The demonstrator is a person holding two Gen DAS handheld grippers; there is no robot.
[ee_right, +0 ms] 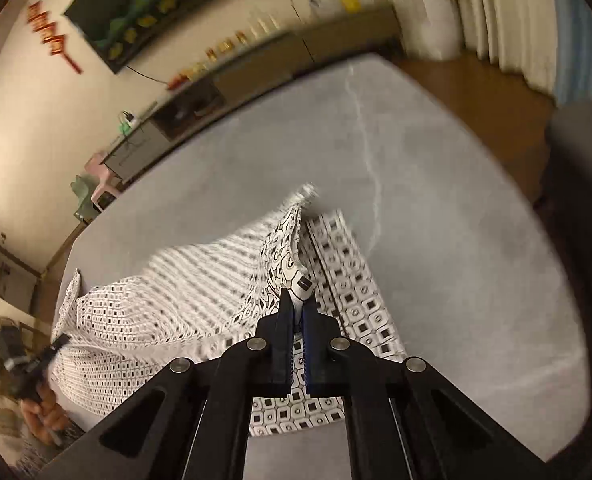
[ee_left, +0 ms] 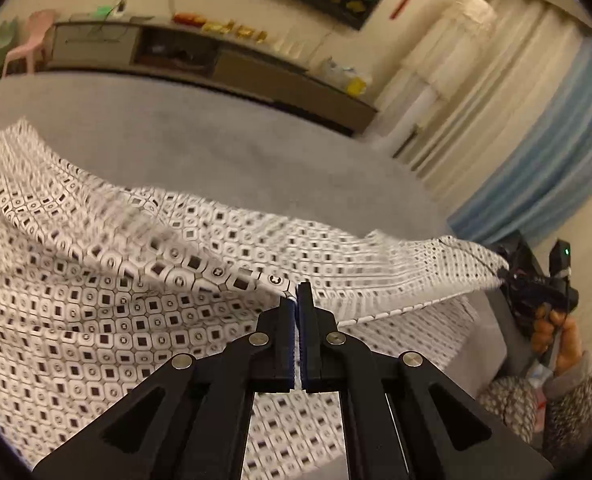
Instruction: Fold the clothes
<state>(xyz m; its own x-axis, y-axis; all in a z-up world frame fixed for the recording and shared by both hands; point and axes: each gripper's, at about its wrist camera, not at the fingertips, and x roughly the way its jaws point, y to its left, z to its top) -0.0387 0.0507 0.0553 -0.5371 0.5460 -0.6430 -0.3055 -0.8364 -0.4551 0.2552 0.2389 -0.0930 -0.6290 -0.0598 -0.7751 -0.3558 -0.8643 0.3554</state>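
A white garment with a black square print (ee_left: 135, 272) lies partly on a grey bed (ee_left: 223, 152) and hangs lifted along its near edge. My left gripper (ee_left: 299, 294) is shut on that edge, the cloth pinched between its pads. In the right wrist view the same garment (ee_right: 183, 304) stretches from the left to my right gripper (ee_right: 299, 300), which is shut on a bunched fold of it. The right gripper (ee_left: 536, 280) also shows at the far right of the left wrist view, gripping the cloth's other end, held by a hand (ee_left: 552, 332). The left gripper (ee_right: 35, 364) appears at the lower left, blurred.
A low cabinet (ee_left: 199, 56) with small items runs along the far wall past the grey bed (ee_right: 436, 220). Pale and blue curtains (ee_left: 536, 120) hang at the right. Pink and green plastic chairs (ee_left: 27, 44) stand at the far left. Brown floor (ee_right: 476, 92) borders the bed's far side.
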